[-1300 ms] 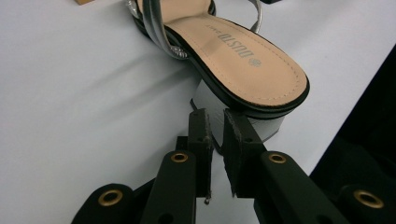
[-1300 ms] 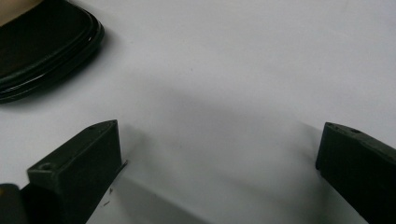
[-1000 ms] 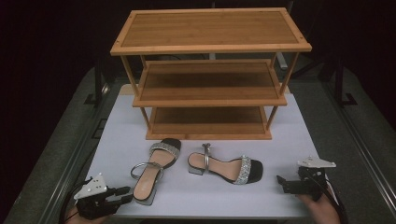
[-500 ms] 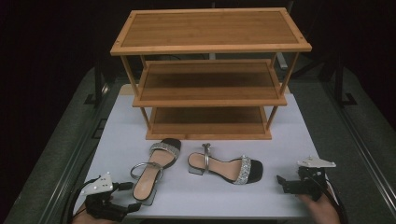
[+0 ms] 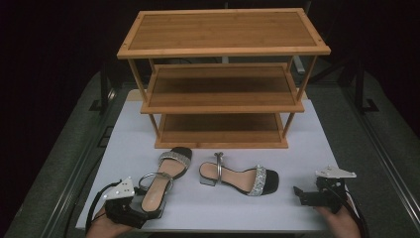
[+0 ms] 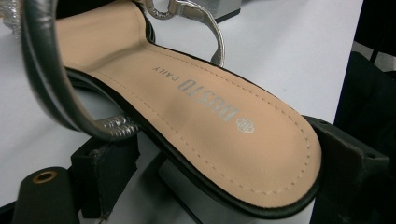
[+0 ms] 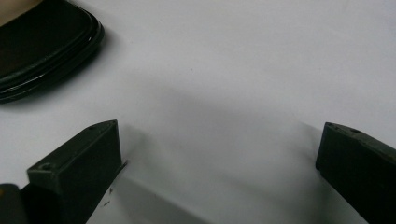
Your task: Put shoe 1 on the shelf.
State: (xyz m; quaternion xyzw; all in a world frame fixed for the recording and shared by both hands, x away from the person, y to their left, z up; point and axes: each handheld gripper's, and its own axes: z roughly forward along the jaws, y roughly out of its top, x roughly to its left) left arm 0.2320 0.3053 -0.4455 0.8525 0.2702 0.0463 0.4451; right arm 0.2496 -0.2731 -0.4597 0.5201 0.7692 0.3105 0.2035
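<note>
Since a second ago our left tool (image 5: pixel 141 210) has slid right along the near edge of the worktop (image 5: pixel 297 148), and its jaws have just been opening: they now stand wide around the heel of the left sandal (image 5: pixel 161 181), pads not yet pressing. Our right tool (image 5: pixel 302 194) rests open at the near right, nothing between its jaws. We judge the work barely begun: both the left sandal and the right sandal (image 5: pixel 240 176) lie in front of the bare wooden shoe rack (image 5: pixel 223 89), so gripping and shelving remain.
</note>
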